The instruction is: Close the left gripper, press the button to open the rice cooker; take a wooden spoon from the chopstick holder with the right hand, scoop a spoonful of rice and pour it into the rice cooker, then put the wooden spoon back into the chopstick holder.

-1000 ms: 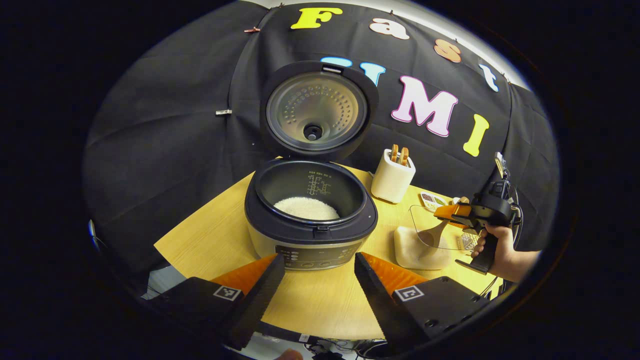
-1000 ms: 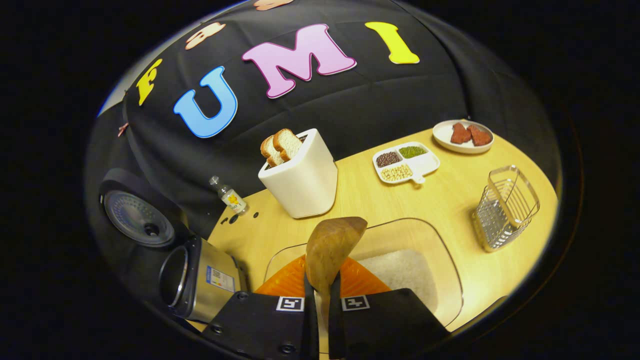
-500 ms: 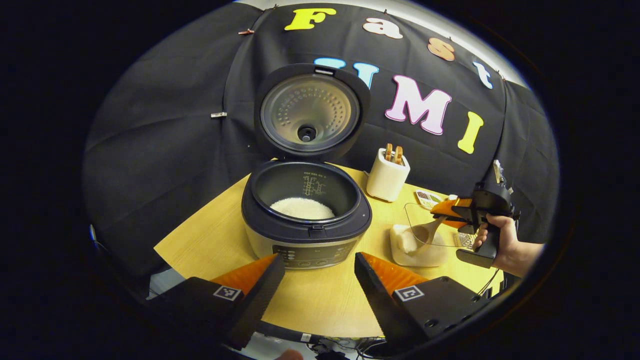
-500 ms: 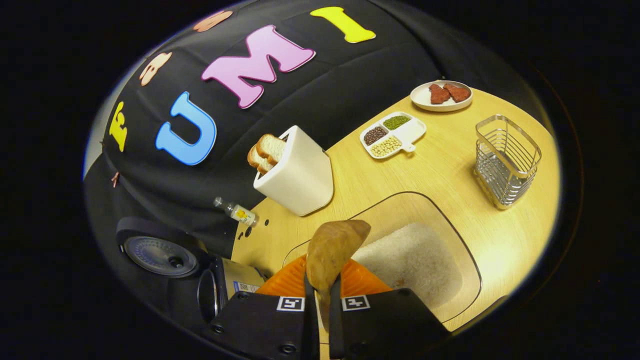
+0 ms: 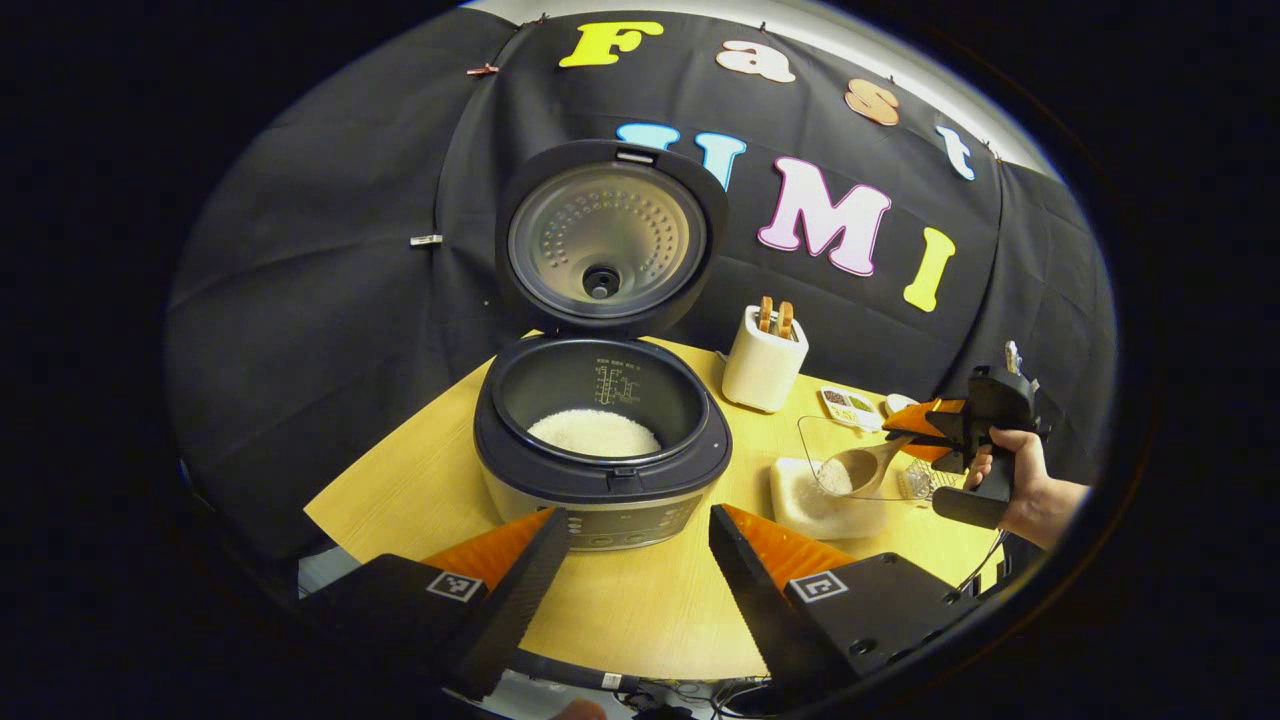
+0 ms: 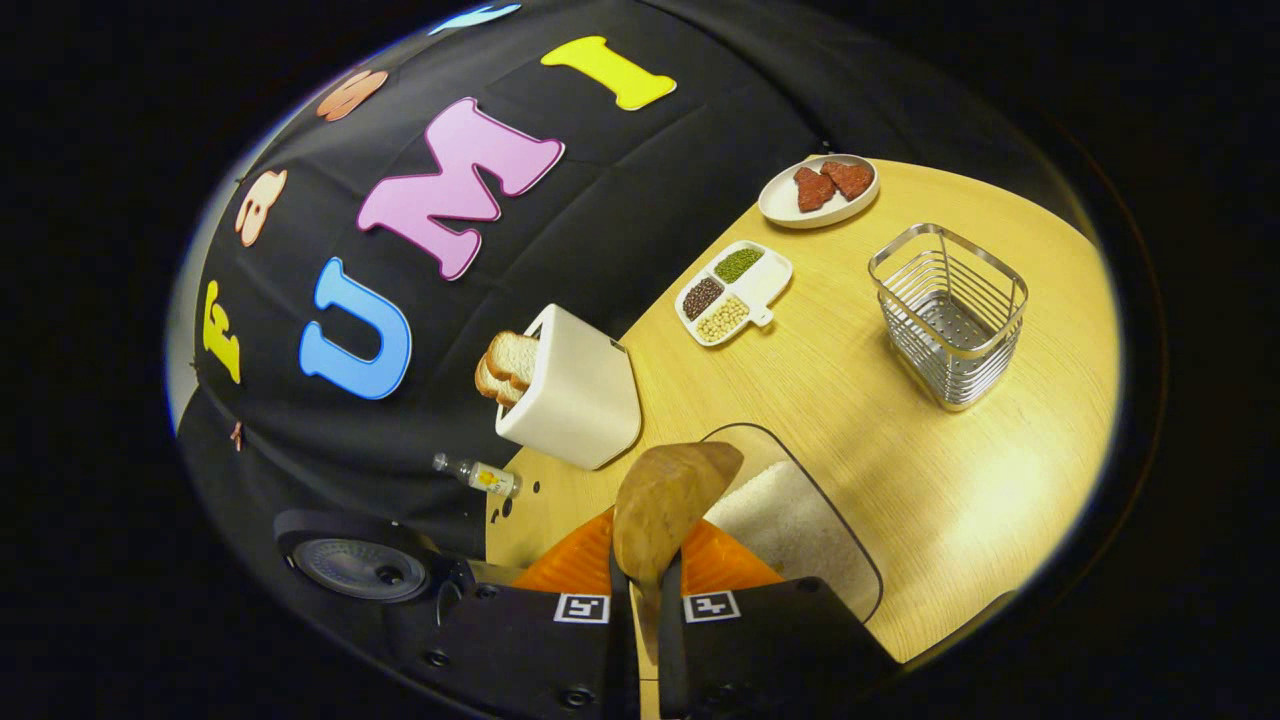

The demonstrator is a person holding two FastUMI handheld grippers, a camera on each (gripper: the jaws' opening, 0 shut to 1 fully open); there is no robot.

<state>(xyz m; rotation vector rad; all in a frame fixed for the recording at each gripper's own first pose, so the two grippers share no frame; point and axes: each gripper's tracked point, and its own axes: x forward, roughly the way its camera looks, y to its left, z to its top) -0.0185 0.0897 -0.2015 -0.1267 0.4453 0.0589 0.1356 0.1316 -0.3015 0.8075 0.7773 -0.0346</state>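
The rice cooker [image 5: 600,455] stands open on the wooden table, its lid [image 5: 603,235] upright and white rice in the pot. My left gripper [image 5: 635,570] hangs open just in front of the cooker, nothing between its fingers. My right gripper [image 6: 640,590] is shut on the wooden spoon [image 6: 665,505]. In the left gripper view the spoon's bowl [image 5: 855,468] carries a little rice and hovers over the clear rice container [image 5: 830,495], to the right of the cooker. The wire chopstick holder [image 6: 948,315] stands further off on the table.
A white toaster [image 6: 570,400] with bread slices stands behind the rice container. A divided dish of beans [image 6: 733,292], a plate with red pieces [image 6: 818,190] and a small bottle [image 6: 480,475] sit near the back wall. A hand [image 5: 1020,490] holds the right gripper.
The right gripper has rolled and lifted the spoon out of the rice container, now carrying some rice. The left gripper has drifted back slightly and stays open.
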